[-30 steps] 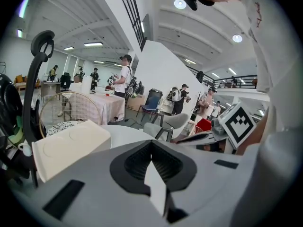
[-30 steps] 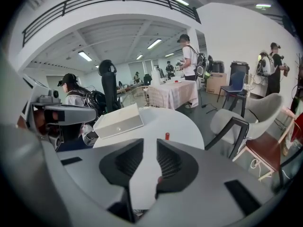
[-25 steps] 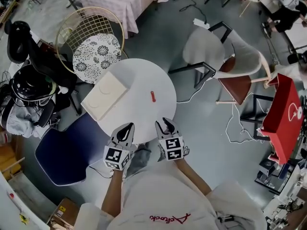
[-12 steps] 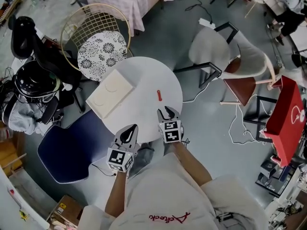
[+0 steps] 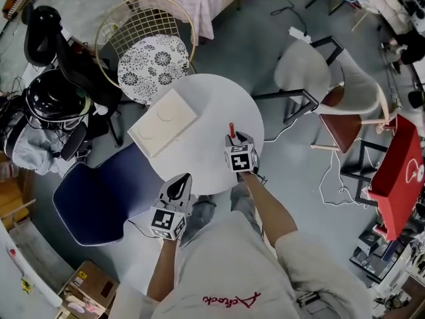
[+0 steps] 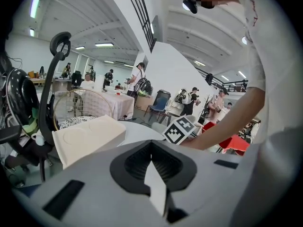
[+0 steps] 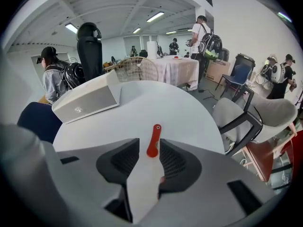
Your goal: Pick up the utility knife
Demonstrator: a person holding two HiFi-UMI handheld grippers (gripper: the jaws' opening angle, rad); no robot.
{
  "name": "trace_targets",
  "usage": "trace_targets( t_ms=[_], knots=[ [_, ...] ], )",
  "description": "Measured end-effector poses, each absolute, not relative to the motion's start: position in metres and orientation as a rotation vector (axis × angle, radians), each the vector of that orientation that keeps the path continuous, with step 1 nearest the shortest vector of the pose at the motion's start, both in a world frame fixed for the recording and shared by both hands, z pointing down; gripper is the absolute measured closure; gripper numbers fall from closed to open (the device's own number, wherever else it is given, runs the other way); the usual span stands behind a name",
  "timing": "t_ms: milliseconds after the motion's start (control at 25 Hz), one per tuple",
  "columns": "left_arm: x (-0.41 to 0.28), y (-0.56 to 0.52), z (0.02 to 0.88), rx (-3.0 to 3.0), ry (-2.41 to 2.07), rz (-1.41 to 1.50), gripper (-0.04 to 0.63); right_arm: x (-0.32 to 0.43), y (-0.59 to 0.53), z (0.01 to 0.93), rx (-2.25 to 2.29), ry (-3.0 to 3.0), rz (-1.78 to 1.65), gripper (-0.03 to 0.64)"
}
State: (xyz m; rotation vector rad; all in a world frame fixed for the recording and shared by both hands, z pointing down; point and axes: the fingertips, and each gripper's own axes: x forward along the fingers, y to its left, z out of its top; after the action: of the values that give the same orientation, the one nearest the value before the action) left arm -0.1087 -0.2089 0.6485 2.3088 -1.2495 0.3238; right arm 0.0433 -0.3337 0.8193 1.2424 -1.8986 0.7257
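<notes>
Change since a second ago: the right gripper point(image 5: 235, 138) has advanced over the round white table point(image 5: 199, 98). Its parted jaws now flank the near end of the red utility knife point(image 7: 153, 140), which lies flat and unclamped near the right edge. We see the left gripper point(image 5: 178, 182) clenched and empty at the near rim. A white box point(image 5: 163, 122) lies on the left part, and a blue chair point(image 5: 99, 201) stands beside.

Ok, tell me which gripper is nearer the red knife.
Right. The right gripper's open jaws sit either side of the knife's near end. The left gripper hangs shut at the table's near edge, well short of it.
</notes>
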Motion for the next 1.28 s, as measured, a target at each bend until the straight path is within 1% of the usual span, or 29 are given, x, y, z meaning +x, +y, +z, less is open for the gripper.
trace_targets(
  t_ms=[520,600,640,680,720,1280],
  knots=[
    [-0.122,-0.207,0.649,2.292,-1.268,0.321,0.583,0.038,-0.345,0.823,1.269,-1.799,0.749,0.474],
    [-0.121,-0.208,0.649,2.293,-1.268,0.317,0.583,0.038,-0.345,0.823,1.263,-1.803,0.745,0.480],
    [-0.121,-0.207,0.649,2.293,-1.268,0.315,0.583,0.038,-0.346,0.824,1.262,-1.806,0.749,0.494],
    [-0.121,-0.207,0.649,2.292,-1.269,0.315,0.583,0.039,-0.346,0.824,1.263,-1.808,0.755,0.534],
    [-0.121,-0.206,0.650,2.290,-1.270,0.316,0.583,0.039,-0.346,0.824,1.263,-1.808,0.758,0.546],
    [-0.121,-0.199,0.644,2.293,-1.287,0.321,0.583,0.039,-0.341,0.820,1.198,-1.858,0.738,0.552]
  ],
)
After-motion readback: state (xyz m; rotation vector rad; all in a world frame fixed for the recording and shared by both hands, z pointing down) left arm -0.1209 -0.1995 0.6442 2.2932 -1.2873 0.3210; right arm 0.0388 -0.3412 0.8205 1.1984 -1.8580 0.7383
